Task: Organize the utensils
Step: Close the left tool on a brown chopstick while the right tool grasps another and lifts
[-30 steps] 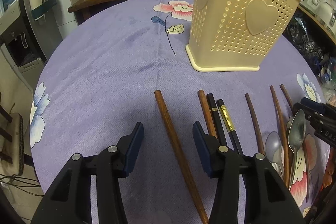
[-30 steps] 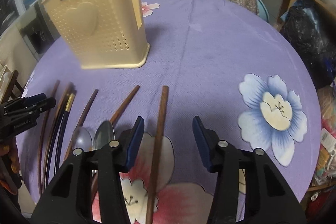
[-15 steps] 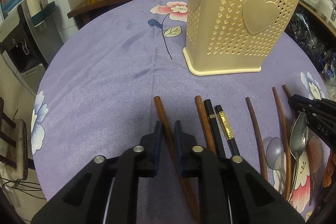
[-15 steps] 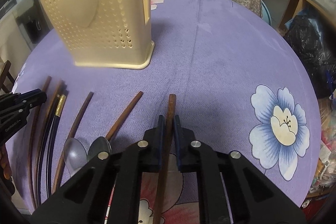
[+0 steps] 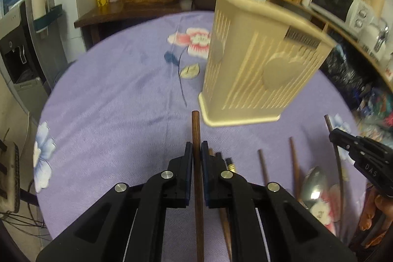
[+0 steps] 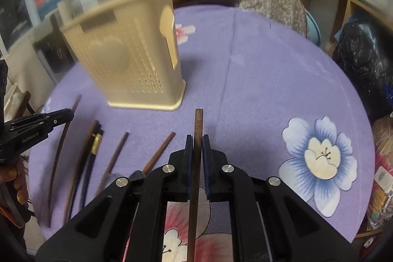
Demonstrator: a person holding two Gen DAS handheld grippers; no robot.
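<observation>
2 tools, each pinching 1 wooden stick: left tool [image 5: 195, 151] on a chopstick [image 5: 196, 129], right tool [image 6: 195, 145] on another [image 6: 197, 124]. Long axes running forward past the pads, tips aimed at the beige holder [image 5: 260, 65] ahead on the purple worktop [image 5: 110, 102].

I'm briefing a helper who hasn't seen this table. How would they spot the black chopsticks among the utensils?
Start at the beige perforated holder standing on the purple flowered tablecloth. In front of it lies a row of thin sticks, and the black chopsticks lie together near its left end. All the others are plain brown wood; only this pair is black with a gold band.
</observation>
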